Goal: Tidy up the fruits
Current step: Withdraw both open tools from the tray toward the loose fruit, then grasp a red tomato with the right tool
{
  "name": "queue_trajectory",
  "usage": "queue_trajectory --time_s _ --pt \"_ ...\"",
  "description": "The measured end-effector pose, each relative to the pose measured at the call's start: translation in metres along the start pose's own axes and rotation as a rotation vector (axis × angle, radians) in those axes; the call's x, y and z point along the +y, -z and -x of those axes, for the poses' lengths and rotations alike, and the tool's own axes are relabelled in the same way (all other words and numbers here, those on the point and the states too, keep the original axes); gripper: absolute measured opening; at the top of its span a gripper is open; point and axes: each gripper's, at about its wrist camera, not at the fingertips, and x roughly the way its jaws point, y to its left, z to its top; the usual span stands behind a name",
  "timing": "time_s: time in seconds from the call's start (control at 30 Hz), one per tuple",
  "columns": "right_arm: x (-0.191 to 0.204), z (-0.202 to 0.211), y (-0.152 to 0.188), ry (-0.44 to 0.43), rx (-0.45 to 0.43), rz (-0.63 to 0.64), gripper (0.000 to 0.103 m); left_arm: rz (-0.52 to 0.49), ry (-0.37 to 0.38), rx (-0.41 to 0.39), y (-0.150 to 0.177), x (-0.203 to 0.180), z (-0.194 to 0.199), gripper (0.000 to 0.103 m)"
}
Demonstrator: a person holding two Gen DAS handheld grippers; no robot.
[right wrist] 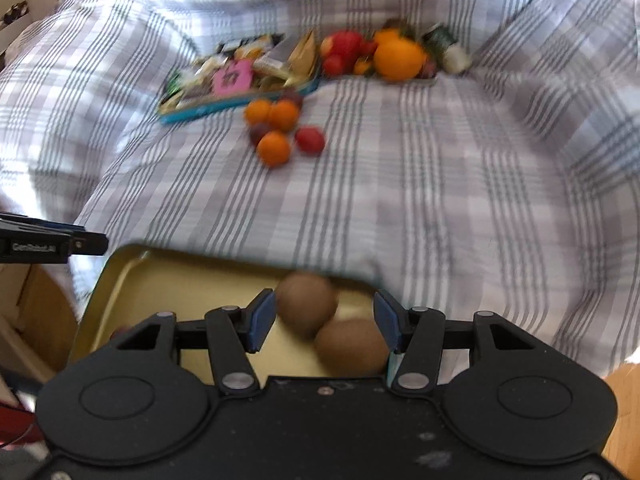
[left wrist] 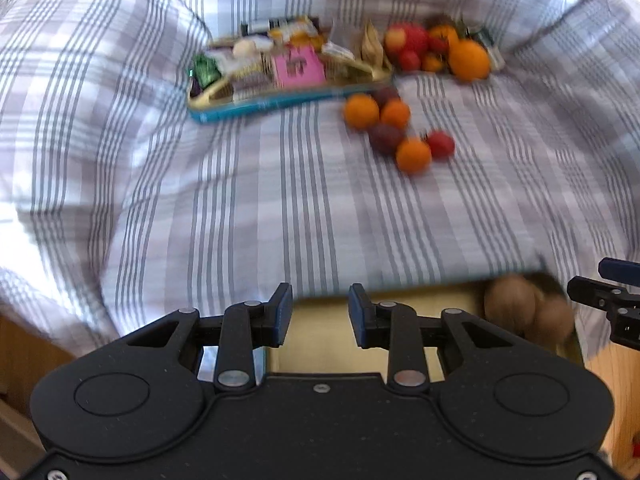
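Note:
A gold-lined tin tray lies at the near edge of the striped bedcover, with two brown kiwis in it; the tray and the kiwis also show in the left wrist view. My right gripper is open above the kiwis and holds nothing. My left gripper is open and empty over the tray's left part. A loose cluster of small oranges, plums and a red fruit lies mid-bed; it also shows in the left wrist view.
A blue-rimmed tin full of snack packets sits at the back. A far pile holds a big orange, red apples and small fruits. The striped cover is rumpled at the sides. Wooden floor shows below.

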Motion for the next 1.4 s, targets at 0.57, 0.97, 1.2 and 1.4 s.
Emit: queue_trajectory --time_s 0.57,0.97,1.2,1.4 --pt "0.001 -0.078 -0.057 0.066 -0.194 0.073 0.058 0.055 0.093 -0.149 -0.055 0.004 -0.079 0.04" --pt "0.013 -0.134 -0.079 0.054 -0.26 0.246 0.058 0.024 0.166 -0.186 -0.075 -0.012 -0.116 0.04" --pt "0.017 -0.165 -0.085 -0.005 -0.248 0.351 0.056 0.041 0.165 -0.201 -0.074 -0.009 -0.123 0.04" --pt "0.017 -0.181 -0.086 -0.052 -0.247 0.375 0.05 0.035 0.174 -0.21 -0.073 -0.01 -0.125 0.04"
